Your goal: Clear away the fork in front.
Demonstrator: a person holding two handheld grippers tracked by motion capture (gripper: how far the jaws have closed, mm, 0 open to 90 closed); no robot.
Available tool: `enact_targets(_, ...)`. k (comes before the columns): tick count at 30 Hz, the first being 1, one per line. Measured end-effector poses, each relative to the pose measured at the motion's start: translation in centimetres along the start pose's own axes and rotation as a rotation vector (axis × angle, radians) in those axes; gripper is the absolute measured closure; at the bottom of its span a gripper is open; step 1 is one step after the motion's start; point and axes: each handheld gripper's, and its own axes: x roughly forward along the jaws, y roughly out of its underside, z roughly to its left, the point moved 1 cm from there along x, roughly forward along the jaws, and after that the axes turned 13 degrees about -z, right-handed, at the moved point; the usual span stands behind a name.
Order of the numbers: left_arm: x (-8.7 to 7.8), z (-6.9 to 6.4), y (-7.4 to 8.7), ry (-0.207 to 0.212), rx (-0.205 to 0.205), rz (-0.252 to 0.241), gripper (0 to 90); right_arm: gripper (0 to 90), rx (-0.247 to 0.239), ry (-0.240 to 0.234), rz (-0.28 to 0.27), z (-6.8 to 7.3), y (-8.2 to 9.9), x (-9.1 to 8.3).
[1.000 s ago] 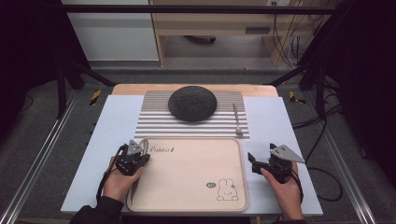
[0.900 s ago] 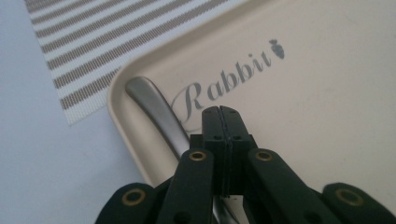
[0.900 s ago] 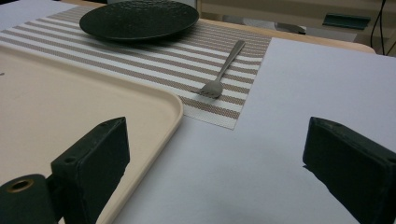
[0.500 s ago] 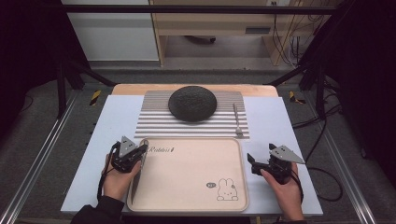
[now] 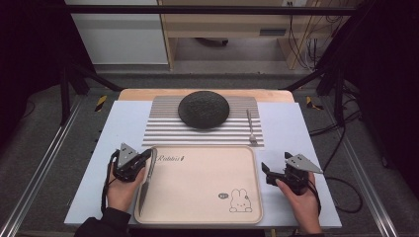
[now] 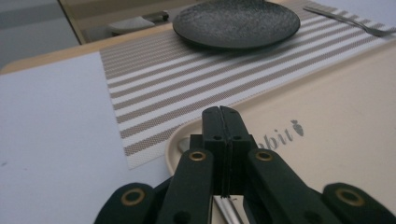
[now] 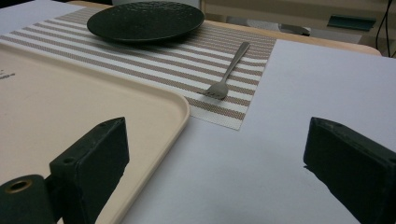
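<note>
Shiny metal knife (image 5: 146, 181), smooth matt beige tray (image 5: 197, 197), rough-textured black plate (image 5: 203, 108)

Left claw (image 5: 146, 157) clamped shut, right claw (image 5: 269, 173) spread wide, both low.

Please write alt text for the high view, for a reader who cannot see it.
The left tool, shut, holds a knife over the left edge of a beige tray, while the right tool rests open to the tray's right. Beyond the tray, a dark plate and a fork lie on a striped placemat.
</note>
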Motion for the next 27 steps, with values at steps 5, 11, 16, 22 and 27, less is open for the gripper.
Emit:
enact_targets(5, -0.5, 0.6, -0.2, -0.025, -0.001, -0.050, 75.1, 7.0, 0.022, -0.008, 0.006, 0.1, 0.0, 0.2)
enact_targets(11, -1.4, 1.3, -0.1, -0.040, 0.000, -0.120, 43.9, 8.3, 0.034, -0.027, 0.045, 0.4, -0.7, 1.2)
enact_targets(16, -2.5, 1.7, 0.3, -0.060, -0.009, -0.147, 26.3, 10.0, -0.006, -0.055, 0.076, 0.6, -2.5, 2.9)
enact_targets(22, -3.3, 3.1, 1.1, -0.049, -0.008, -0.124, 15.1, 14.2, -0.036, -0.073, 0.090, 0.4, -5.6, 5.4)
enact_targets(27, -3.6, 4.3, 1.0, -0.065, -0.041, -0.158, 11.0, 14.9, -0.035, -0.052, 0.117, -0.5, -7.6, 7.8)
